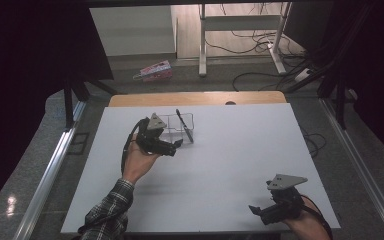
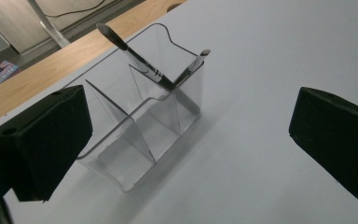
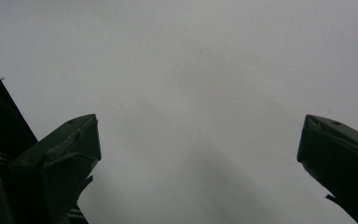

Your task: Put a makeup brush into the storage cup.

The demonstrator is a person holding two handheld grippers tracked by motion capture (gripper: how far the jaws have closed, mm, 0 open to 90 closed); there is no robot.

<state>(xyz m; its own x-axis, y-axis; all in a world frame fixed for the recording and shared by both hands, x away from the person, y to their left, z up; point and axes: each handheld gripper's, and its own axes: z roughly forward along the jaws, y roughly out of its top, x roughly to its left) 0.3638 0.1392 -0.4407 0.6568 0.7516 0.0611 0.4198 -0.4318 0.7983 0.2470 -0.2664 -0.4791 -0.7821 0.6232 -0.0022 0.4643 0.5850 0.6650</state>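
A clear plastic organizer (image 1: 174, 123) with several compartments stands on the white table (image 1: 220, 165), toward the back left. In the left gripper view the organizer (image 2: 140, 126) holds two makeup brushes in its far compartment: a dark-tipped brush (image 2: 129, 50) and a thin brush (image 2: 196, 64), both leaning. The high view shows one dark brush (image 1: 184, 125) slanting out of it. My left gripper (image 1: 176, 145) hovers just in front of the organizer, open and holding nothing; my left gripper (image 2: 189, 140) looks straight at the organizer. My right gripper (image 1: 258, 212) is at the table's near right corner, and my right gripper (image 3: 198, 154) stands open over bare table.
A strip of wooden tabletop (image 1: 195, 98) runs behind the white surface. Beyond it on the floor lie a pink box (image 1: 153, 71), desk legs (image 1: 202, 45) and loose cables (image 1: 260, 75). Metal rails (image 1: 50, 170) flank the table.
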